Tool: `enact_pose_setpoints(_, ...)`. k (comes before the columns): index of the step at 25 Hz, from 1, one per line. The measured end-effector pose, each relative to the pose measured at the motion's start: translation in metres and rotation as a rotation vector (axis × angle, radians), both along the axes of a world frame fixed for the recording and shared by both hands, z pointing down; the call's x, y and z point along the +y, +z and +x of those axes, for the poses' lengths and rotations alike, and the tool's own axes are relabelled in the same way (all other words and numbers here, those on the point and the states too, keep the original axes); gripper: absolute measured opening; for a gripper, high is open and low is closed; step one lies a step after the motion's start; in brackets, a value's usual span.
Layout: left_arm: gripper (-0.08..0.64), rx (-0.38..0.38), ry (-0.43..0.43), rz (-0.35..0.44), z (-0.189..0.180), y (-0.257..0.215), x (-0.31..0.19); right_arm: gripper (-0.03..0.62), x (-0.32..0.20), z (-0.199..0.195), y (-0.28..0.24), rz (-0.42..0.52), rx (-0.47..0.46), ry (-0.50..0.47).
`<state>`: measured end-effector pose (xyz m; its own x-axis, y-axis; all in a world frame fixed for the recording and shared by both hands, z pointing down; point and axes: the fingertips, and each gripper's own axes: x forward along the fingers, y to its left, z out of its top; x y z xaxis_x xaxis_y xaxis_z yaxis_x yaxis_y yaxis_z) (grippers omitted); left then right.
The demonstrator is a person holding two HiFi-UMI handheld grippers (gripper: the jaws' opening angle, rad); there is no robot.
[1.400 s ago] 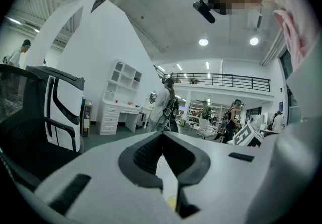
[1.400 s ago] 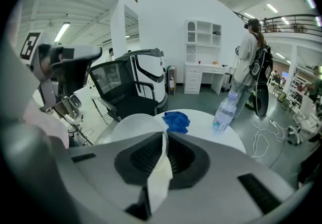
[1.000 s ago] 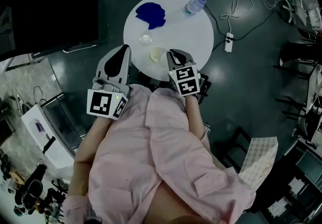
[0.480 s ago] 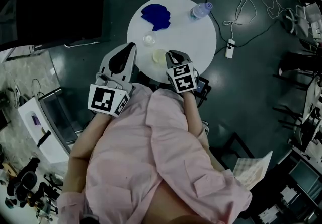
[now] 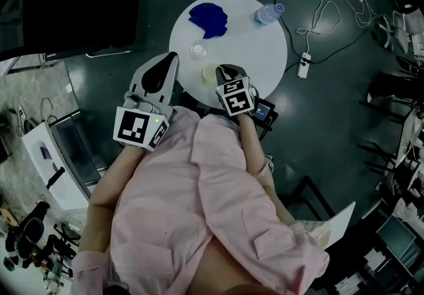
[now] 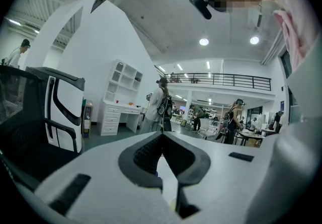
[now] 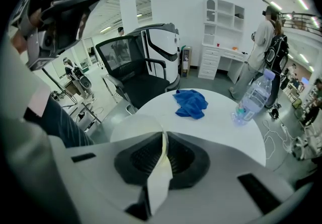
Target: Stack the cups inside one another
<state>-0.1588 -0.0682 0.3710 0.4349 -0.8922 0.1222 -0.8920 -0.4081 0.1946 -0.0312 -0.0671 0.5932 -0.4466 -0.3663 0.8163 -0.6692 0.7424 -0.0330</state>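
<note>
Right hand-held gripper [image 5: 222,71] first: from the head view we see it angled down over the near edge of the round white table [image 5: 265,48], its jaws closed on the rim of a pale cup [image 5: 209,73] that sits just in front of them above the near part of the table. A second, clear cup [image 5: 198,50] stands on the table just beyond the pale one and apart from it. Farther back lie a crumpled blue cloth [image 5: 209,18] and, to its right, a water bottle [image 5: 268,14] near the far edge. Our left hand-held gripper [image 5: 172,58] hangs beside the table's left edge with its jaws drawn to a point and nothing in them. In the left gripper view we see that hand-held gripper [image 6: 162,136] with its dark pads meeting at the tips, empty, aimed roughly level toward a white shelf unit [image 6: 121,97] and distant people. In the right gripper view the right hand-held gripper [image 7: 163,135] pinches the thin wall of the pale cup [image 7: 160,172] between its pads, the cup's rim curving off to the left; past it we see the table [image 7: 221,122], the blue cloth [image 7: 191,103], the water bottle [image 7: 254,98] and a black office chair [image 7: 136,74].
</note>
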Motion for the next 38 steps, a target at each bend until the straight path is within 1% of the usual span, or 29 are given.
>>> enact_pose_setpoints(20,0.009,-0.008,-0.008,-0.001,-0.002,0.001,-0.003,0.038,0.012,-0.002,0.028,-0.053,0.057,-0.06)
enact_pose_setpoints(38,0.009,-0.014,-0.007,0.005,-0.002,-0.002,-0.001,0.04,0.016,-0.005,0.034,-0.043,0.082,-0.104)
